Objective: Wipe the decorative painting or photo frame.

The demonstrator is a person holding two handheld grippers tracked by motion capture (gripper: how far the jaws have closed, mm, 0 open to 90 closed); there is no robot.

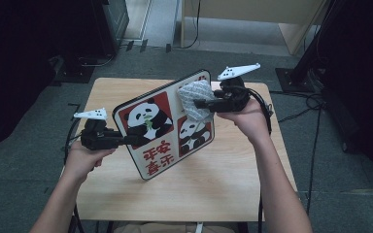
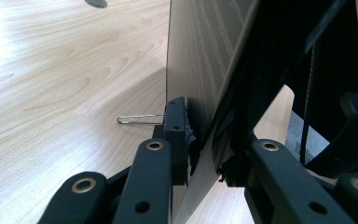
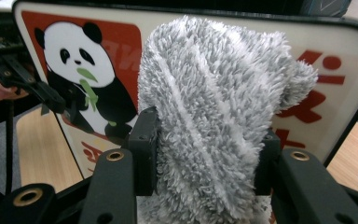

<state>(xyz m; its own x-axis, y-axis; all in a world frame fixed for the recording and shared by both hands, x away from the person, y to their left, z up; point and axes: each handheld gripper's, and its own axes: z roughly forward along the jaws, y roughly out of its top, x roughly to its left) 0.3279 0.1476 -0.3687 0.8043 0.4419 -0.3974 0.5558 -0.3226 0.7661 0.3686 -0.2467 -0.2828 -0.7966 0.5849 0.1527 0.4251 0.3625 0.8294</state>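
A board (image 1: 161,145) printed with pandas and red characters stands tilted on its lower edge on the wooden table (image 1: 199,189). My left gripper (image 1: 137,140) is shut on its left edge; in the left gripper view the jaws (image 2: 205,140) pinch the board's edge (image 2: 196,51). My right gripper (image 1: 200,104) is shut on a fluffy grey cloth (image 1: 194,97) and presses it against the board's upper right face. In the right gripper view the cloth (image 3: 214,102) bulges between the pads, in front of the board (image 3: 317,51).
A thin metal wire (image 2: 140,119) lies on the table (image 2: 60,88) beside the board's back. The table is small, with grey floor, cables and dark equipment stands (image 1: 315,58) around it. Bare wood lies in front of the board.
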